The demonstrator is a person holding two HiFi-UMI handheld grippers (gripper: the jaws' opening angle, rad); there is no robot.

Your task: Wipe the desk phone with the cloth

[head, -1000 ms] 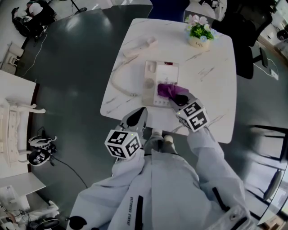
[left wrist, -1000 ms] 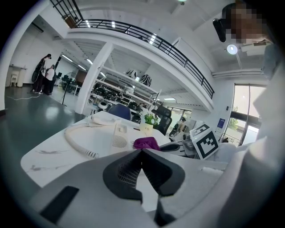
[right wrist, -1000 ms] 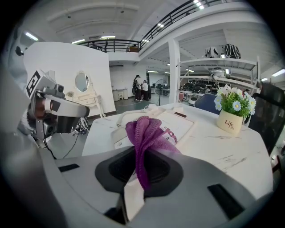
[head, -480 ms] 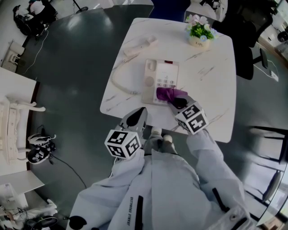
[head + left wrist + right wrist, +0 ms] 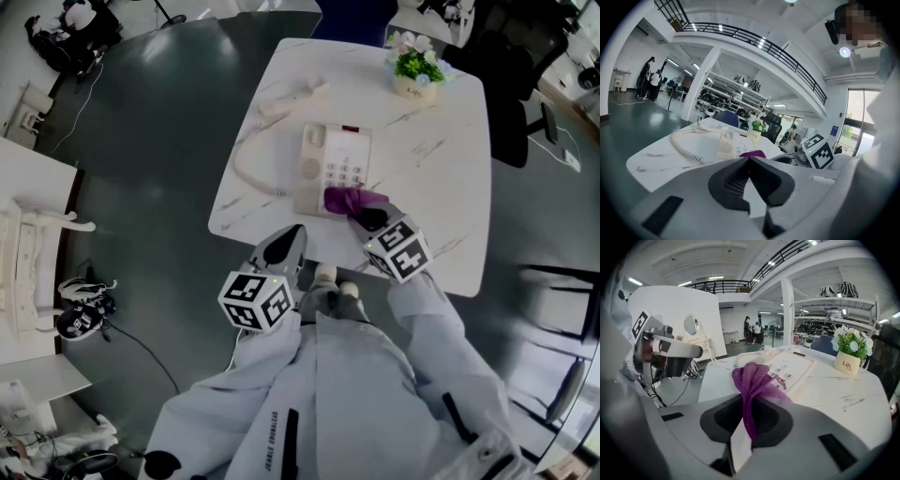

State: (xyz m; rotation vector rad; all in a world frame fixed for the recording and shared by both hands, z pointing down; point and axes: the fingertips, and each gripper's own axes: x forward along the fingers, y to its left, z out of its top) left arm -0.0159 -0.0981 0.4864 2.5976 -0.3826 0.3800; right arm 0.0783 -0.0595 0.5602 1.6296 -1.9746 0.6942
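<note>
at the near edge of the white desk (image 5: 441, 187), the right tool (image 5: 368, 214), arm stretched forward, pinched the purple cloth (image 5: 349, 199) on the near right corner of the desk phone (image 5: 335, 159); the left tool (image 5: 286, 246), pressed together and empty, hung short of the desk, close to the body.

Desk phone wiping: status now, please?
Right hand-held gripper shut on purple knitted cloth, at white push-button desk phone near corner. Left hand-held gripper shut, empty. White corded handset lies apart.
</note>
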